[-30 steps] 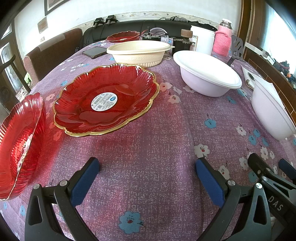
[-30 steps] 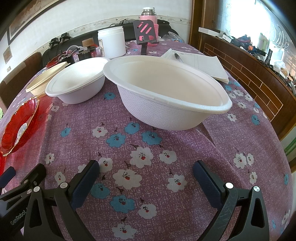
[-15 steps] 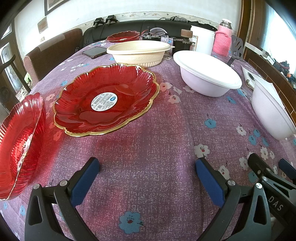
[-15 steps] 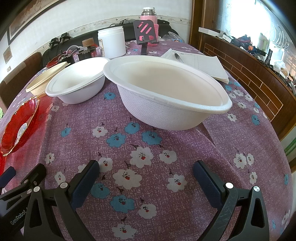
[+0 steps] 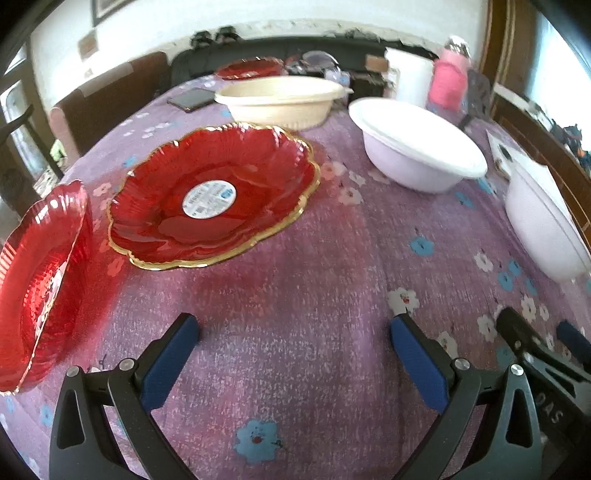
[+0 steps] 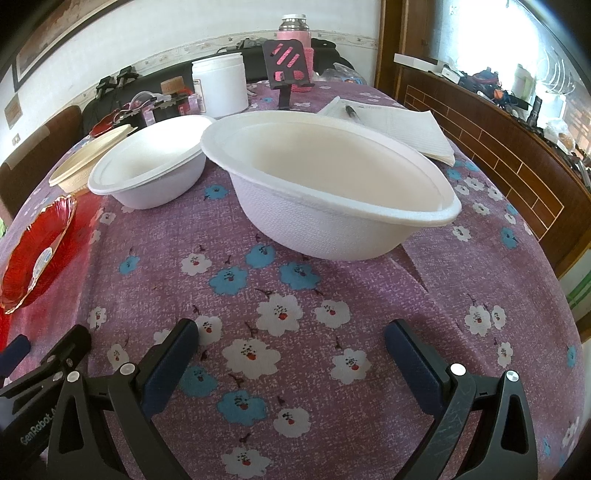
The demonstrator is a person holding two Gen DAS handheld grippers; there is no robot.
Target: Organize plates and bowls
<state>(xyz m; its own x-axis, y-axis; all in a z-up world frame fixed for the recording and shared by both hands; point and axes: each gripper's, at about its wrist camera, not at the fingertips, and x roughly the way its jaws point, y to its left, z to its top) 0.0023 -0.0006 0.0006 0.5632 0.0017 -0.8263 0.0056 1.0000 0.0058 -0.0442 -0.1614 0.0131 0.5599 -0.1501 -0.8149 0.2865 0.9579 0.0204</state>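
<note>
A large red plate [image 5: 210, 195] with a gold scalloped rim and a round sticker lies ahead of my left gripper [image 5: 291, 332], which is open and empty above the cloth. A second red plate [image 5: 37, 280] sits at the far left edge. Behind them are a cream bowl [image 5: 277, 101] and a white bowl [image 5: 417, 147]. In the right wrist view a big white bowl [image 6: 332, 184] stands just beyond my open right gripper [image 6: 291, 332], with the smaller white bowl [image 6: 147, 166] to its left.
A purple flowered cloth [image 6: 280, 295] covers the table. At the back stand a white jar [image 6: 221, 85], a pink flask [image 6: 293, 33], a phone stand [image 6: 286, 68], papers with a pen [image 6: 388, 122] and a dark phone [image 5: 190, 99]. A third red dish [image 5: 249, 67] sits far back.
The left wrist view has shifted slightly and blurred, so the left gripper has started moving. The right gripper and the bowls have not moved.
</note>
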